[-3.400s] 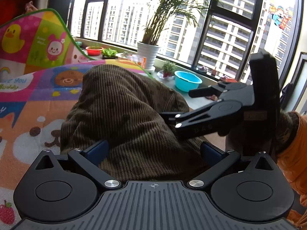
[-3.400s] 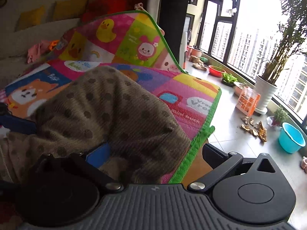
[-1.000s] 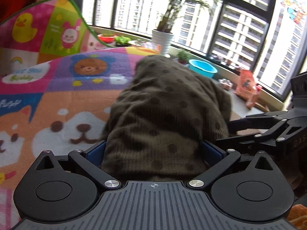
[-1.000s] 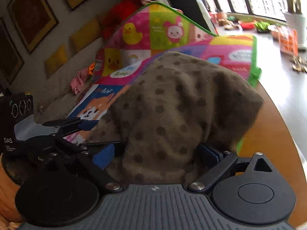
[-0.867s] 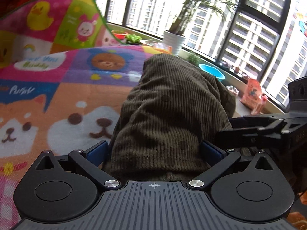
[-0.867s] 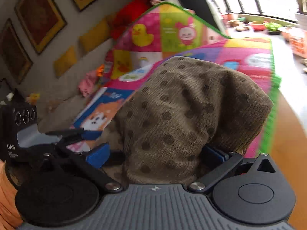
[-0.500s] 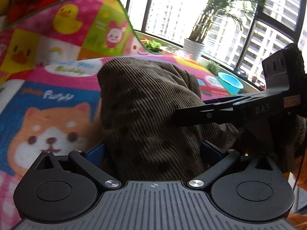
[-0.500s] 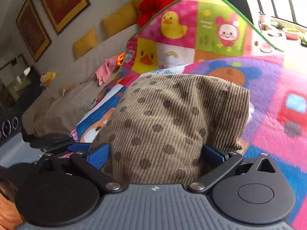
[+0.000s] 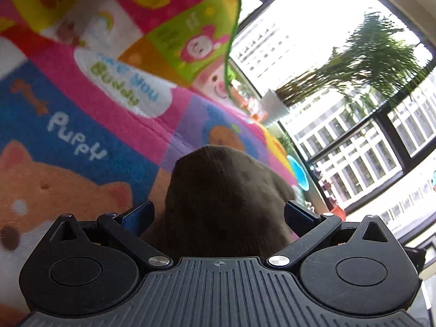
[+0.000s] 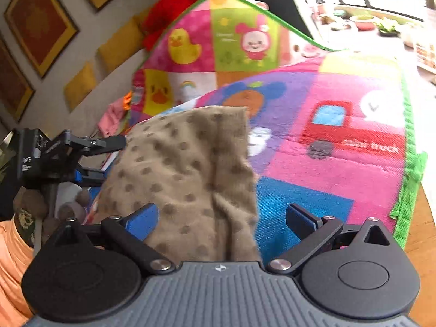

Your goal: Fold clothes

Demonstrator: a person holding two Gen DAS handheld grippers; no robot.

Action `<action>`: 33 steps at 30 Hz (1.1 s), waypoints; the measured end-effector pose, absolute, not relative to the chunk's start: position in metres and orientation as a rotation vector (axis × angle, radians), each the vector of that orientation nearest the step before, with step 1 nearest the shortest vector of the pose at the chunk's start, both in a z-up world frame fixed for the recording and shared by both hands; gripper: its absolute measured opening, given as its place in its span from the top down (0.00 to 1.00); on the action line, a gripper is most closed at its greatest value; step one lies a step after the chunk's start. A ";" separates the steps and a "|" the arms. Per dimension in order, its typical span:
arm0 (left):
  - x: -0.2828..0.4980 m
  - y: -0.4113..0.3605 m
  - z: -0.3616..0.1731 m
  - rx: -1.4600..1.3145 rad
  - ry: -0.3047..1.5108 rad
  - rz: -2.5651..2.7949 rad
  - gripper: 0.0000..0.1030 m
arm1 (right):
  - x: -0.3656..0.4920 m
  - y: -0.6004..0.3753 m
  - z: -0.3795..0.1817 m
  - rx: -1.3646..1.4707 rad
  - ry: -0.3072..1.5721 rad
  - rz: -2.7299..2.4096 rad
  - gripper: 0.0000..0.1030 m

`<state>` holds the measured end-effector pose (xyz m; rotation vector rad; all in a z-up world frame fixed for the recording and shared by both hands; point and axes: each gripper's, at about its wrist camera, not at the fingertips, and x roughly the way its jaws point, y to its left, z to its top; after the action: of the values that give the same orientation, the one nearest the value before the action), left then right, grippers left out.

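Bright daylight from tall windows [image 9: 354,141] and a potted palm [image 9: 275,103] fill the far side of the room, and a gaudy cartoon-printed play mat [image 10: 340,141] with a green hem is spread over a wooden table [image 10: 422,248], its far end propped upright, presumably to give a soft, clean bed for folding. On it lies the brown dotted corduroy garment [image 10: 190,169], bunched and humped rather than flat. From the left wrist camera the left tool [image 9: 218,215] has its blue-padded fingers [image 9: 137,215] spread wide either side of the cloth, which fills the gap; the jaws stand apart, so I judge it is not pinching. The right tool [image 10: 222,218] is likewise spread, its left pad just beside the fabric edge and its right pad over bare mat. Both seem placed at the garment's near end to release a laid fold or to seek a fresh hold; the cloth looks limp and would slump once let go.
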<state>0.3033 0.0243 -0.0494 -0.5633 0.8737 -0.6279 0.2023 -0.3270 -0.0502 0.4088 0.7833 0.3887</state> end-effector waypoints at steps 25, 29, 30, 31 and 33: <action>0.361 0.094 -0.026 -0.429 0.655 -0.420 0.07 | 0.333 -0.239 -0.019 0.146 0.658 0.493 0.10; 0.360 0.095 -0.008 -0.399 0.585 -0.373 0.07 | 0.350 -0.233 -0.001 0.047 0.572 0.353 0.09; 0.363 0.096 -0.007 -0.410 0.587 -0.369 0.07 | 0.359 -0.225 -0.003 0.000 0.565 0.319 0.09; 0.365 0.096 -0.007 -0.411 0.592 -0.360 0.07 | 0.368 -0.217 -0.004 -0.049 0.562 0.286 0.09; 0.373 0.091 -0.013 -0.386 0.616 -0.335 0.07 | 0.384 -0.203 -0.019 -0.153 0.596 0.237 0.09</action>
<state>0.3730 0.0909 -0.0135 -0.3864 0.6158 -0.3346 0.3839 -0.2030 -0.0185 -0.1526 0.5956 0.2369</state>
